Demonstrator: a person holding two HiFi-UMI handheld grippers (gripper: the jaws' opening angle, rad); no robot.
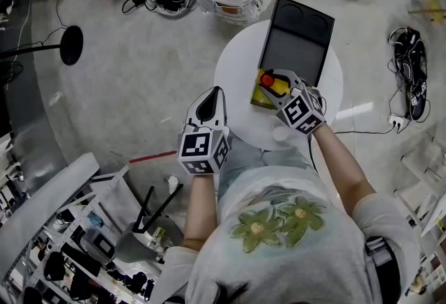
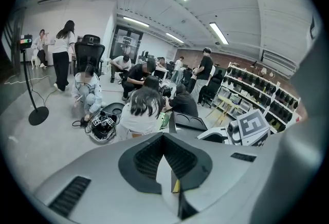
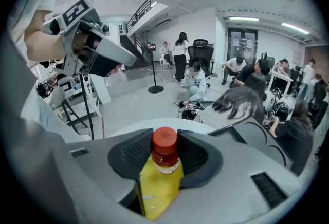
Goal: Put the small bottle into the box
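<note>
— Bottle first: where is it in the head view?

— The small bottle [image 1: 267,79] with its red cap stands upright at the yellow box [image 1: 259,96], on the round white counter [image 1: 237,72], just in front of an open black case [image 1: 296,41]. The right hand-held gripper [image 1: 273,84] is on it. The left hand-held gripper [image 1: 218,93] hangs over the counter's near edge, well apart from both.

— And the left gripper view?

— The left hand-held gripper [image 2: 164,138] has its tips together and nothing between them. A sliver of yellow shows through the slit lower down, and that is all.

— The right gripper view?

— There the right hand-held gripper [image 3: 165,153] is clamped on the bottle [image 3: 165,141], its ribbed pads meeting it on both sides at the cap and neck. Dark liquid and a pale label show below the cap. The yellow box [image 3: 157,187] hides the rest, so I can't tell whether the base is already inside or only behind the wall.

— How will it handle?

— I'd guess light and stiff, a small plastic bottle that won't crush easily. The round, smooth sides look slippery, and a hold this high could let it swing or twist.

— Best place to hold it?

— Just under the cap, where the shoulder gives the pads a ledge. Keep it upright so the base meets the box opening squarely.
</note>
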